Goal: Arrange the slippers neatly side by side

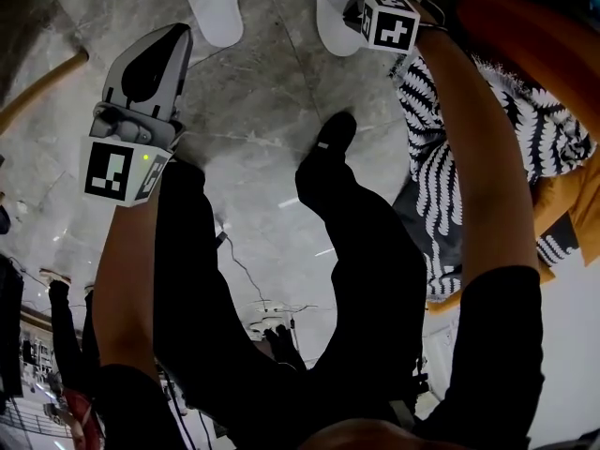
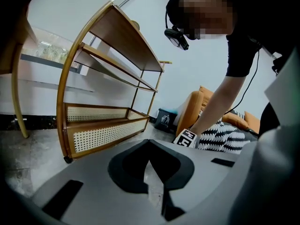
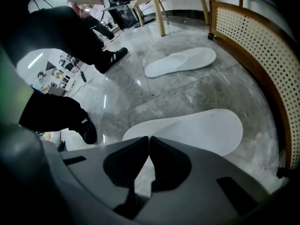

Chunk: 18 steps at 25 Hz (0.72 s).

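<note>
Two flat white slippers lie on the grey marble floor. In the head view one slipper (image 1: 211, 3) is at the top left and the other slipper (image 1: 336, 12) at the top middle, a gap between them. In the right gripper view the near slipper (image 3: 197, 130) lies just beyond my right gripper (image 3: 149, 138), whose jaws are shut with their tips over its near edge; the far slipper (image 3: 180, 62) lies further off. My left gripper (image 2: 149, 142) is shut with nothing in it and points away from the floor toward a shelf. It hovers left of the slippers in the head view (image 1: 176, 34).
A wooden shelf unit with rattan sides (image 2: 103, 125) stands close behind the slippers, its rattan edge (image 3: 262, 55) right of them. An orange seat with a black-and-white patterned cloth (image 1: 487, 129) is at the right. The person's black shoe (image 1: 333, 139) stands just below the slippers.
</note>
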{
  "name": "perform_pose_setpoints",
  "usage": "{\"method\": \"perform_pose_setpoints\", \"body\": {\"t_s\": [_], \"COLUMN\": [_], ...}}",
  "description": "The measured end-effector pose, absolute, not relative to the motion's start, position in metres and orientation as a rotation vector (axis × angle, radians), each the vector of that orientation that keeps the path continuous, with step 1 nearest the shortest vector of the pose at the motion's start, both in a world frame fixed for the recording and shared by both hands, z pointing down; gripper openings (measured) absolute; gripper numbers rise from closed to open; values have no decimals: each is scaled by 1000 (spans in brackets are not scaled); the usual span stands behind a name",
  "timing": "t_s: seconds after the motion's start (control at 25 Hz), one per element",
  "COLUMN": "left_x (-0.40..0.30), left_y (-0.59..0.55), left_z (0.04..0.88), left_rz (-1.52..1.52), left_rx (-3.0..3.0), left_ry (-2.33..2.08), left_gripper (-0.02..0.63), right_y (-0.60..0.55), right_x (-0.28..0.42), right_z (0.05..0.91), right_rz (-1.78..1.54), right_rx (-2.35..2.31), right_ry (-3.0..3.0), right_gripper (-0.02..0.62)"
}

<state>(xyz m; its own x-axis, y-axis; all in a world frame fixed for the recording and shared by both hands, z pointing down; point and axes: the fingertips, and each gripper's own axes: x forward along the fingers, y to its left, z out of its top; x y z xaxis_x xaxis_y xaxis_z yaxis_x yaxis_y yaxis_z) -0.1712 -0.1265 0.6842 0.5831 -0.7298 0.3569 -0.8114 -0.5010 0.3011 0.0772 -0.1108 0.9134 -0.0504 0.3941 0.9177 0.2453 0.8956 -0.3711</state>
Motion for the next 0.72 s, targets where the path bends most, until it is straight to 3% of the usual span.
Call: {"method": "perform_pose_setpoints", "body": {"t_s": [0.4, 0.72], "left_x": [-171, -159], "left_y": [-131, -135], "left_z": [627, 595], "left_rz": [263, 229], "left_rx": [2394, 2399], "left_ry": [-1204, -1175], "left_gripper": [14, 15], "right_y": [-134, -162], "right_x": [52, 15], "right_z": [840, 785], "right_rz": [412, 881], "right_rx": [-154, 346], "right_ry": [-1851, -2056], "right_gripper": [35, 35]}}
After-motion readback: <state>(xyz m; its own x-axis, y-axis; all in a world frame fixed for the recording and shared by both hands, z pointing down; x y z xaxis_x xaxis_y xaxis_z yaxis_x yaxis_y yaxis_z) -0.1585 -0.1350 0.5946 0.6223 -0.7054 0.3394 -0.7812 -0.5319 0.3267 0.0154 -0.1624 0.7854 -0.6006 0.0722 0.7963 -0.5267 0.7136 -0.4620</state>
